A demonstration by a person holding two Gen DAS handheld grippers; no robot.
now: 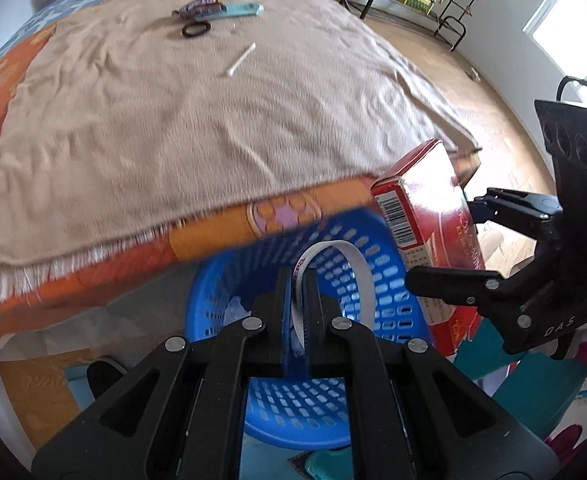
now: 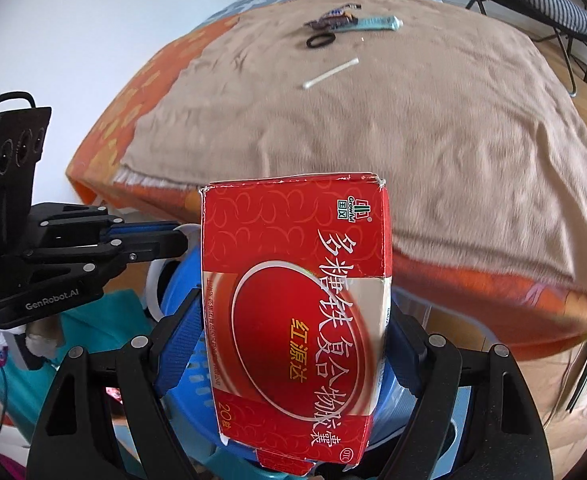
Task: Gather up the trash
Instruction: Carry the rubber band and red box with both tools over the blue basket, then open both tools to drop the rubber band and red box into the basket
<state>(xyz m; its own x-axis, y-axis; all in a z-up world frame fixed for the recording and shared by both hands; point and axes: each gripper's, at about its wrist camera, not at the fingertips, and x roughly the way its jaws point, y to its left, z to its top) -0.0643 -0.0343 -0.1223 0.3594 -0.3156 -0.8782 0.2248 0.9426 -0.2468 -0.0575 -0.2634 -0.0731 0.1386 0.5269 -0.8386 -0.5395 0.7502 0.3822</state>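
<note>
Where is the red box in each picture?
Left wrist view: the red box is at the right, above the blue basket, held by the right gripper.
Right wrist view: the red box fills the lower middle, between that gripper's fingers.
Shared landmark: the white cotton swab lying on the tan blanket.

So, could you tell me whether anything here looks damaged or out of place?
The red box in the right claw has a torn, frayed top corner and an open flap hanging at its lower end. Otherwise nothing stands out; a cotton swab and hair tie lie on the beige blanket.
</note>
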